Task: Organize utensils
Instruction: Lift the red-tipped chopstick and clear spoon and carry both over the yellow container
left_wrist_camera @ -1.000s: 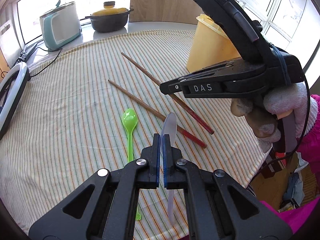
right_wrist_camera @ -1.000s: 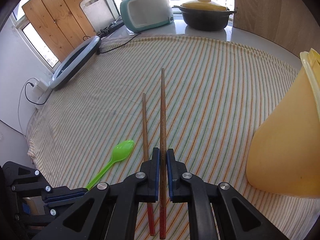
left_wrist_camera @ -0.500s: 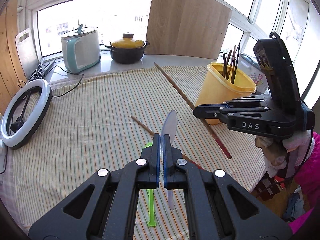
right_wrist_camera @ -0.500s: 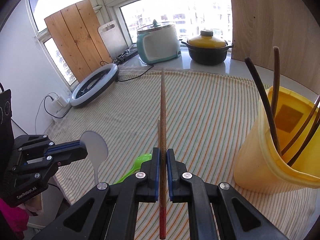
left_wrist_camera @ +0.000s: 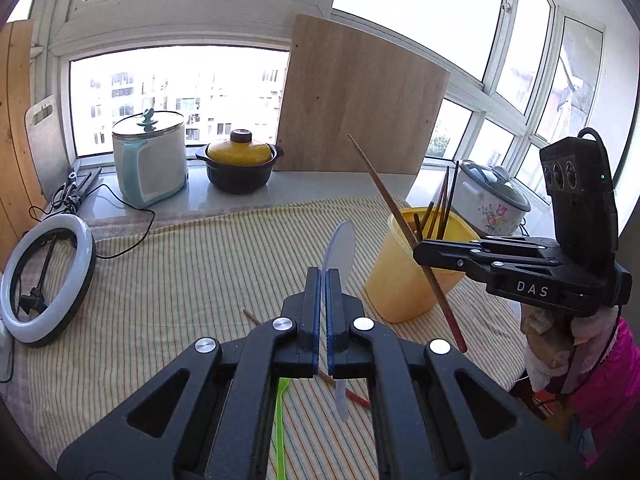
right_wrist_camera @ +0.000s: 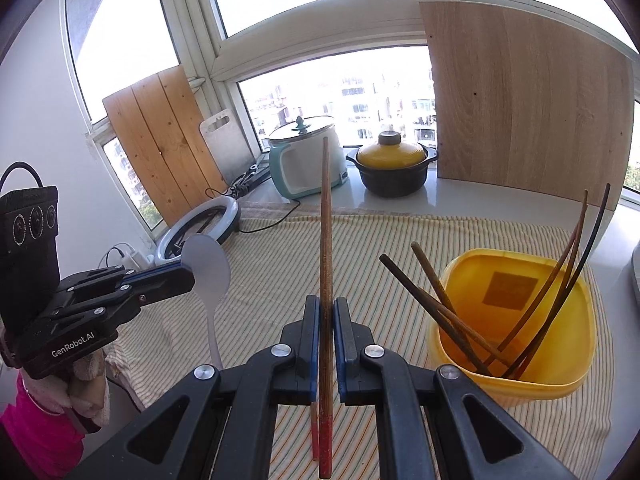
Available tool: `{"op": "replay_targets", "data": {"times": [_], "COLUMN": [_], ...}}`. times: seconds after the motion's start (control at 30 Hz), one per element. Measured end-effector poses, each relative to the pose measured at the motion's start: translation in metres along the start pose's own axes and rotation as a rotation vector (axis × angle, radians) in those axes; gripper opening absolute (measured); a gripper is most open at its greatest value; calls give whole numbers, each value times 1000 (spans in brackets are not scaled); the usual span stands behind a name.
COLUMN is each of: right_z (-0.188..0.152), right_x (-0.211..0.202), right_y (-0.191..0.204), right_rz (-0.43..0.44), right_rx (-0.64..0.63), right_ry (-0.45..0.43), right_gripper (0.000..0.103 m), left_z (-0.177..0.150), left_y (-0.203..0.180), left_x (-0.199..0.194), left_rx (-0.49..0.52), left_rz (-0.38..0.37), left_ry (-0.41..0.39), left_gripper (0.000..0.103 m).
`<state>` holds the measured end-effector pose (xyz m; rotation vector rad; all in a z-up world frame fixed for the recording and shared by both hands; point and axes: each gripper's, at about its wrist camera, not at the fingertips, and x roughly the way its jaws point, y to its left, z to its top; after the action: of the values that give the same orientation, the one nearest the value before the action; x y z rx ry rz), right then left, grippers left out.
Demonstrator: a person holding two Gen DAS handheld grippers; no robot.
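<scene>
left gripper (left_wrist_camera: 323,276) clenched on translucent white plastic spoon (left_wrist_camera: 340,250), frame centre | right gripper (right_wrist_camera: 327,308) clenched on red-tipped brown wooden chopstick (right_wrist_camera: 325,240) | both lifted off striped cloth (left_wrist_camera: 180,280) since earlier frame; glossy yellow plastic tub (right_wrist_camera: 516,320) lower right

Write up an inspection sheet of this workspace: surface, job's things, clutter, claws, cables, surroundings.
Surface: striped cloth covers the table.
Job's things: yellow tub holds several chopsticks; green spoon and one chopstick lie on the cloth.
Clutter: nothing seen among the utensils.
Claws: left claw shut on a translucent spoon; right claw shut on a red-tipped chopstick.
Cables: black cord beside the ring light.
Surroundings: window sill with a cooker, a yellow-lidded pot and boards.
</scene>
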<state>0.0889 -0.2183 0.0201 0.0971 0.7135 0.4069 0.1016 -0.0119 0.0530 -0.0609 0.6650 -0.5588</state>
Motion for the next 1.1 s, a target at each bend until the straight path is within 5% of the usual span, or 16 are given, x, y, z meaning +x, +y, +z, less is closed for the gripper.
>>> {"op": "replay_targets", "data": {"times": [0.63, 1.1], "right_z": [27, 39], "right_x": [-57, -53], "right_y": [-65, -99], "right_rz": [-80, -166], "right_rx": [110, 157], "right_ry": [-151, -170], "right_gripper": [4, 4], "left_z": [72, 120], "left_y": [-35, -58], "left_x": [30, 72], "left_rx": [26, 26], "left_rz": [-67, -88], "left_ry": [-96, -134], "left_gripper": [0, 0]}}
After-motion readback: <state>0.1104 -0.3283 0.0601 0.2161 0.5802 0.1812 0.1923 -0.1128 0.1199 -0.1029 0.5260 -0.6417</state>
